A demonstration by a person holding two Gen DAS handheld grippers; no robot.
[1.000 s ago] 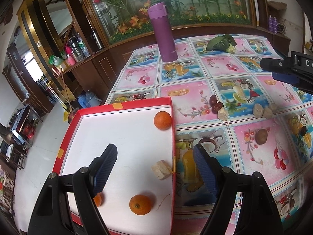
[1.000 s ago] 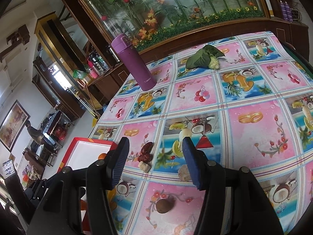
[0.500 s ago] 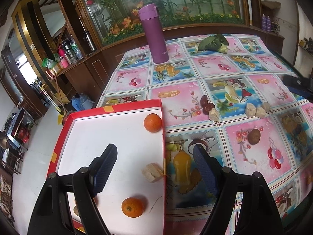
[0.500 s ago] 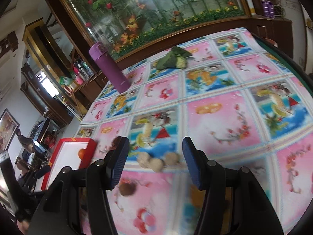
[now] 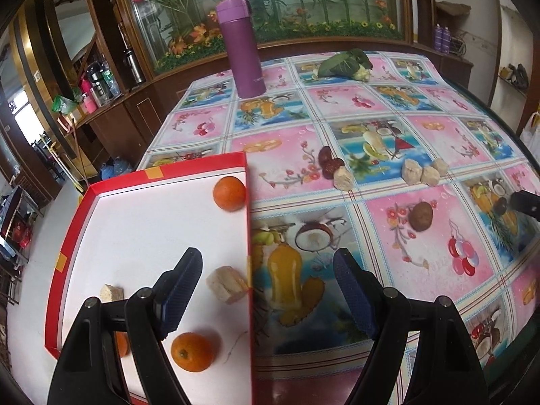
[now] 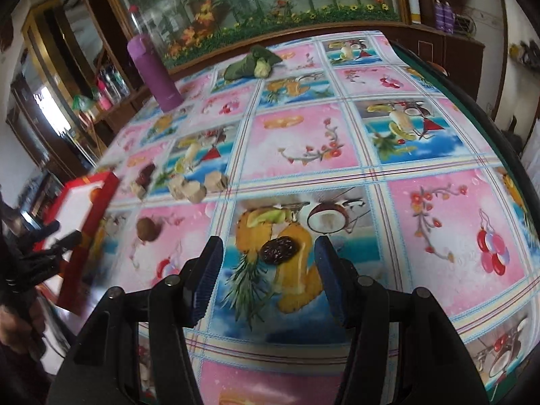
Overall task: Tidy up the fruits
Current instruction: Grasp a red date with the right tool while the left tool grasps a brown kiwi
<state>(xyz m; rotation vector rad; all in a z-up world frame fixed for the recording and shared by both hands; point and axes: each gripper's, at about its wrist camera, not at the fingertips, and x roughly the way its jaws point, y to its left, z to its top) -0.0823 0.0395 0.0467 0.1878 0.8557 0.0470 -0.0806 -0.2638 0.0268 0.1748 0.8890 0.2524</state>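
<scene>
A dark, wrinkled oval dried date (image 6: 277, 250) lies on the table between the parted right claw (image 6: 266, 280); the left claw (image 5: 268, 292) gapes empty.

Red-rimmed white tray (image 5: 101, 187), purple flask (image 5: 241, 47), fruit-print tablecloth (image 5: 388, 108)

Third orange (image 5: 122, 343) mostly hidden behind left fingers (image 5: 179, 292); red tray (image 6: 88, 202) motion-blurred.

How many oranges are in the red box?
3. One orange sits at the far right corner of the red box, one near the front, and one peeks out behind the left gripper. More may be hidden.
</scene>
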